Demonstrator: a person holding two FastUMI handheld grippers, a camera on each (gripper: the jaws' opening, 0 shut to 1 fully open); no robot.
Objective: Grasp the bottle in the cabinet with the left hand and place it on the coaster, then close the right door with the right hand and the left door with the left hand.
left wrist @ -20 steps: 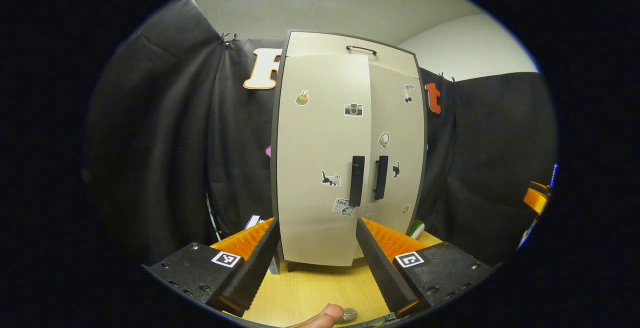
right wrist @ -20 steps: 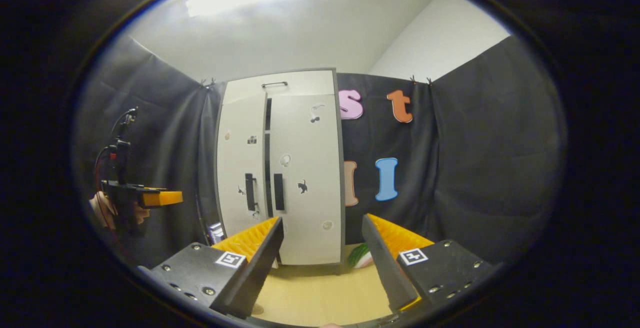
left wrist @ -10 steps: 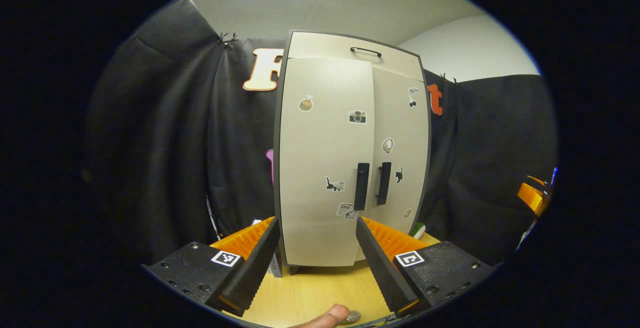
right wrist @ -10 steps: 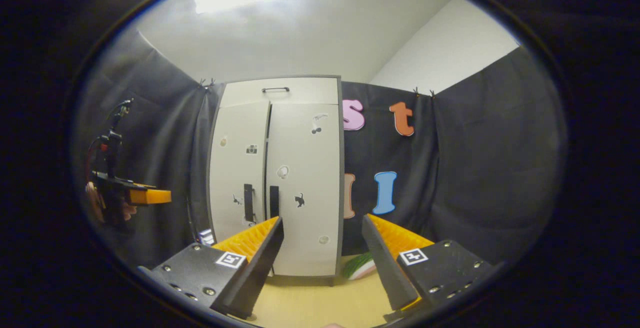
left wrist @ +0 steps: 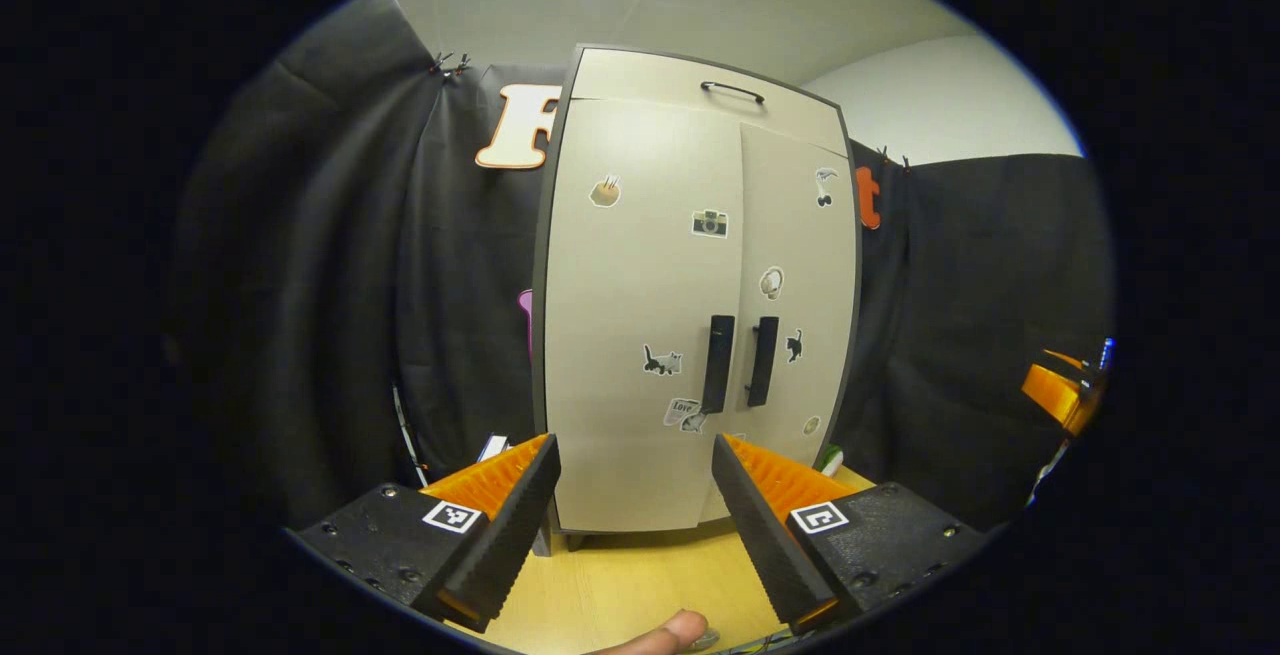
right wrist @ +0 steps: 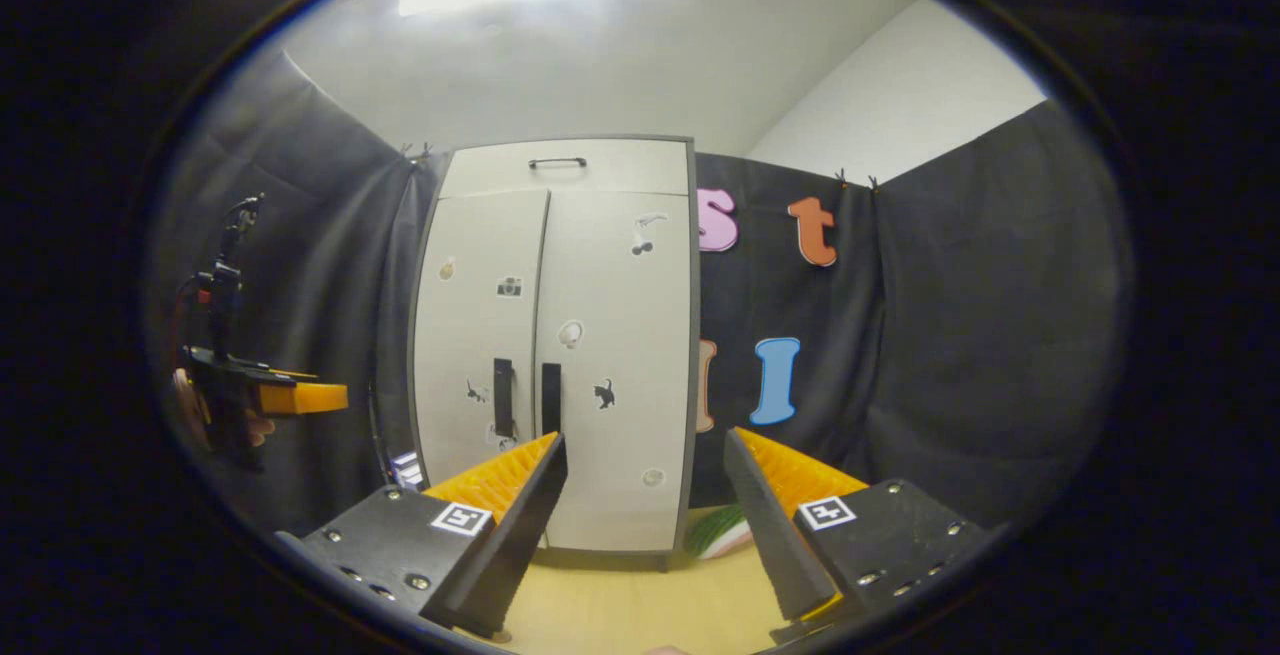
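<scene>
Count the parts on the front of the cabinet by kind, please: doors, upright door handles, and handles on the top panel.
Doors: 2, the left door and the right door.
Upright door handles: 2, the left handle and the right handle.
Top panel handles: 1, the top handle.
Total: 5.

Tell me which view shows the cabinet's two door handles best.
The left gripper view: the door handles sit near the middle of the cabinet, large and facing the camera. The right gripper view shows the same pair smaller and farther off, partly above its own left finger.
</scene>
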